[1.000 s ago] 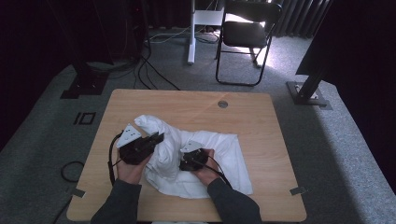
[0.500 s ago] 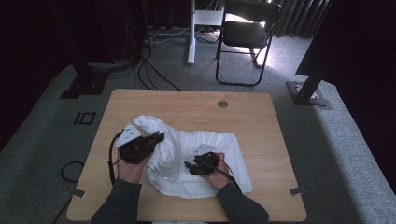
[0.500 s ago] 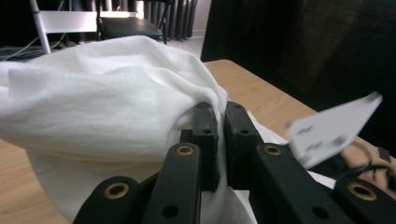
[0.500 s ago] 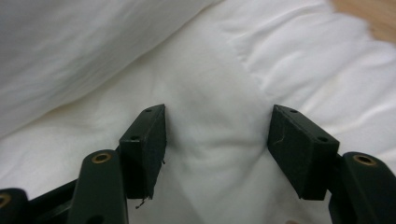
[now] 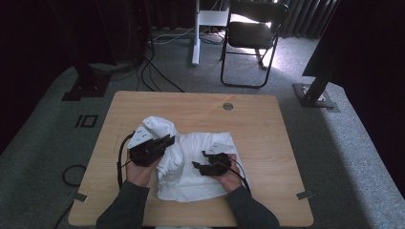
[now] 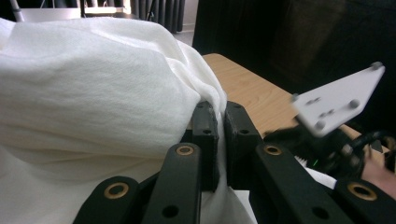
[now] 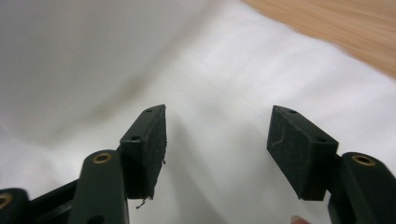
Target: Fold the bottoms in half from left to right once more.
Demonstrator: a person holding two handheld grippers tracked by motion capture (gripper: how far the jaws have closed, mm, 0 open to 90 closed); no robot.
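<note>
Now the left claw is pinching the white cloth near the desk's near-left corner, while the right claw, spread and empty, is hovering just above its flat part.

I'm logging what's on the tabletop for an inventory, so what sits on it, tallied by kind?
White cloth: 1
Hand-held grippers: 2, the left gripper pinching the cloth, the right gripper open over it
Total: 3
</note>
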